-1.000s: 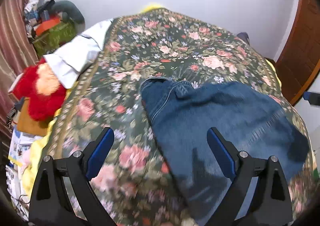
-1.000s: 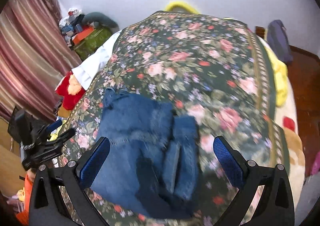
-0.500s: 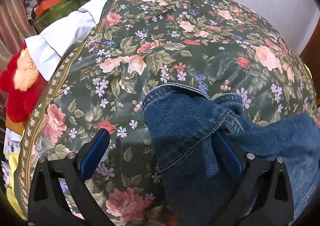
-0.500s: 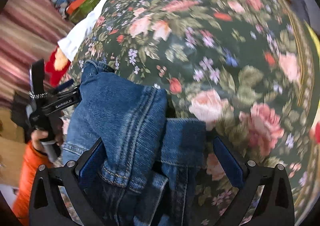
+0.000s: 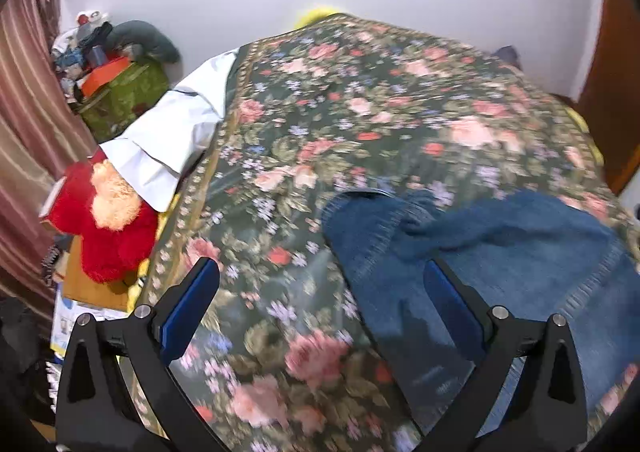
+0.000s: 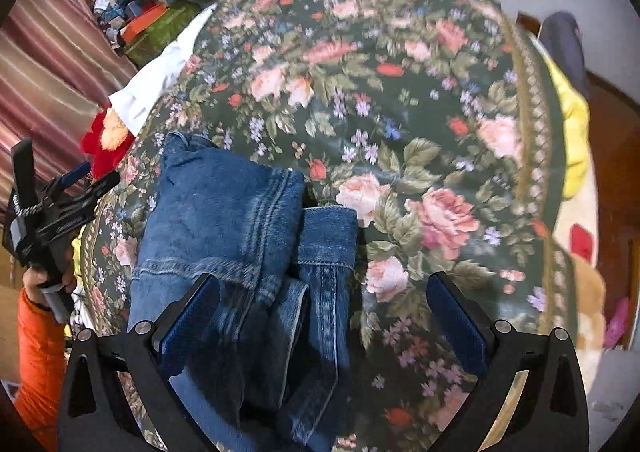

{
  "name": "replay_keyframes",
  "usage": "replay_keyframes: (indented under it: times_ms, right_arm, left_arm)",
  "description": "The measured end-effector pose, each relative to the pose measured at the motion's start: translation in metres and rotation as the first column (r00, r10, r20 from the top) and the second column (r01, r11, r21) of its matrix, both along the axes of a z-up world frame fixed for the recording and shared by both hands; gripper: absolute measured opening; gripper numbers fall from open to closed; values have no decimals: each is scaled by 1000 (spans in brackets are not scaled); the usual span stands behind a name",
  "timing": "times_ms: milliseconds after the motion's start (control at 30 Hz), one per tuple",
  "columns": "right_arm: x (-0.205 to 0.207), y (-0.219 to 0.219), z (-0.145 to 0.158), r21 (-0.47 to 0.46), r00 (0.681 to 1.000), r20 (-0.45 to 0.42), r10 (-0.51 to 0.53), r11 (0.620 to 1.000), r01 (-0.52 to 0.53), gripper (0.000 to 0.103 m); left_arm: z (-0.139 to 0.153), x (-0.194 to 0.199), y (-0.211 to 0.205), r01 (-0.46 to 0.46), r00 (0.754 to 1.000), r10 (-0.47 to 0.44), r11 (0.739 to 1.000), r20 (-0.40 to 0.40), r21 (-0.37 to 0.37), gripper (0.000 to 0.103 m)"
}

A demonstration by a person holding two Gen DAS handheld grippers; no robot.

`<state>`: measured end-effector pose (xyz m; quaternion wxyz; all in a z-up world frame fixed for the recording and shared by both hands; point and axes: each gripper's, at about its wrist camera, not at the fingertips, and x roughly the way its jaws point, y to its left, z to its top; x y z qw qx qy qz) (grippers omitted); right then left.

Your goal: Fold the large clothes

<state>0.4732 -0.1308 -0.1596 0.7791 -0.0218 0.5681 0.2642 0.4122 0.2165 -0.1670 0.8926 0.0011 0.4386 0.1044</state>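
Observation:
Blue jeans (image 6: pixel 240 236) lie folded on a bed with a dark floral cover (image 6: pixel 400 100). In the left wrist view the jeans (image 5: pixel 500 252) lie at the right, partly behind the right finger. My left gripper (image 5: pixel 320 304) is open and empty, held above the cover beside the jeans' left edge. My right gripper (image 6: pixel 320 316) is open and empty, above the near part of the jeans. The left gripper also shows in the right wrist view (image 6: pixel 60 204), held in a hand at the bed's left side.
A white cloth (image 5: pixel 172 132) hangs over the bed's left edge. A red plush toy (image 5: pixel 104 212) and a green bag with clutter (image 5: pixel 120 88) stand left of the bed. A yellow sheet (image 6: pixel 572 132) shows at the right edge. A brown door (image 5: pixel 616 92) is at the right.
Both grippers have pulled back and up from the jeans, where they were close half a second ago. The jeans stay folded on the bed.

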Motion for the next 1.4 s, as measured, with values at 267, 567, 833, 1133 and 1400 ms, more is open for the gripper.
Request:
replay_keyframes:
  times_ms: [267, 567, 833, 1133, 1400]
  right_arm:
    - [-21, 13, 5, 125, 992, -98, 82, 990, -70, 103]
    - [-7, 19, -63, 118, 942, -318, 107, 990, -72, 103]
    - [5, 56, -86, 177, 912, -367, 184, 976, -125, 103]
    - [8, 61, -83, 169, 928, -346, 138, 982, -83, 83]
    - [-17, 58, -49, 152, 954, -271, 126, 985, -86, 55]
  left_arm:
    - [-28, -37, -15, 46, 996, -68, 949, -60, -313, 103]
    - [-96, -36, -17, -20, 987, -81, 797, -139, -603, 103]
    - [-125, 6, -12, -28, 990, -84, 659, -111, -751, 103]
    - [-109, 16, -25, 4, 993, -88, 689, -79, -725, 82]
    - [-59, -5, -27, 81, 992, -123, 772, -24, -630, 63]
